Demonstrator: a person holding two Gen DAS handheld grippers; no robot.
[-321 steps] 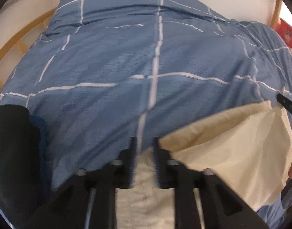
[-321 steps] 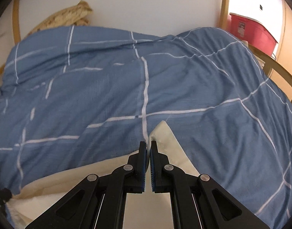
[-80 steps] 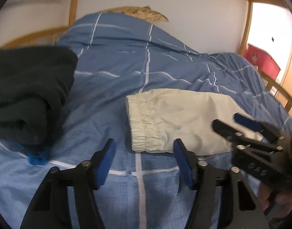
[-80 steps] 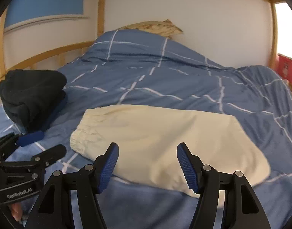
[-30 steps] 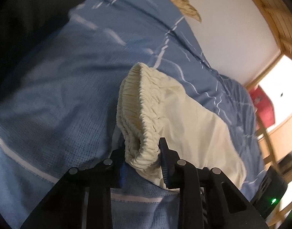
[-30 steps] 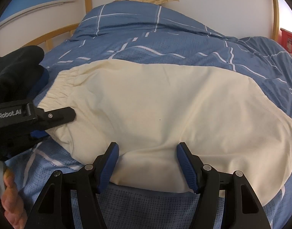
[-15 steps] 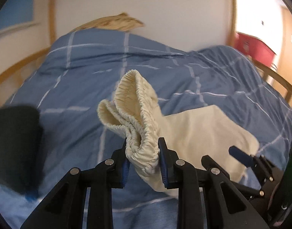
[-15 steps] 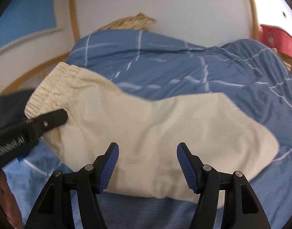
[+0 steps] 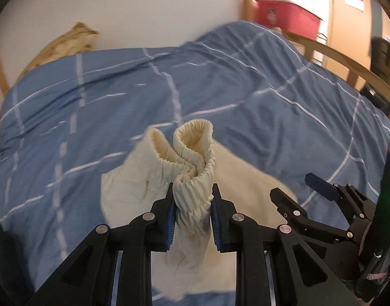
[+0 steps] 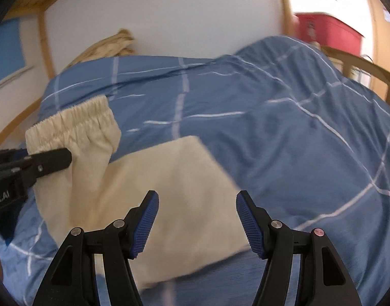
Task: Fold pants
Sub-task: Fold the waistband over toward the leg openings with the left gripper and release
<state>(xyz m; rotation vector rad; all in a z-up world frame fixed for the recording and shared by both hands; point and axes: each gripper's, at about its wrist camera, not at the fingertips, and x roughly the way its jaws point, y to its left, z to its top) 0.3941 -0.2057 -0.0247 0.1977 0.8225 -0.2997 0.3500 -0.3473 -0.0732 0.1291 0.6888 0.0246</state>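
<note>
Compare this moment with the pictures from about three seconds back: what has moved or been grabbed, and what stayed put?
The left gripper, open above the bed then, now grips the elastic waistband of the cream pants and has lifted that end off the blue duvet; its jaws are closing further. The other end still lies on the duvet. The right gripper remains open and empty.
</note>
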